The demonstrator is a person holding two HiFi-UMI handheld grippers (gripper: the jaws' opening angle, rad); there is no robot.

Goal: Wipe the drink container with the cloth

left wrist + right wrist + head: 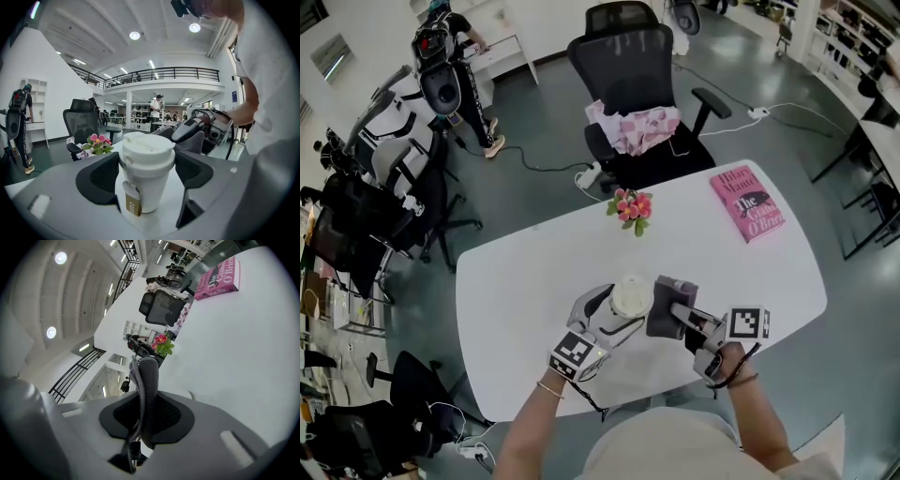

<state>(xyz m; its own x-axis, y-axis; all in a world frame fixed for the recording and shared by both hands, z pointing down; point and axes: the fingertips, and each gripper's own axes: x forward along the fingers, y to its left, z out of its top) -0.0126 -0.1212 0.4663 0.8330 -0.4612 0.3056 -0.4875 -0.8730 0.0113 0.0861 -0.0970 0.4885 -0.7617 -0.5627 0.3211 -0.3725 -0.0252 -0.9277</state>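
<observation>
Left gripper (614,317): jaws shut against both sides of the cup (146,176), just under the lid (147,145). The cup stands upright on the table (534,281) between them.

Right gripper (146,414): clamped on a folded grey cloth (145,385), which sticks out past the jaw tips and sits just beyond the left gripper's right jaw. Whether the cloth touches the cup I cannot tell.

Handling, judged: a paper cup, light and easily crushed, so hold it mid-wall with gentle pressure. The cloth is soft and limp.

Contents: lid on, inside hidden. A tag (132,202) hanging at the near side suggests tea, so keep the cup upright.
</observation>
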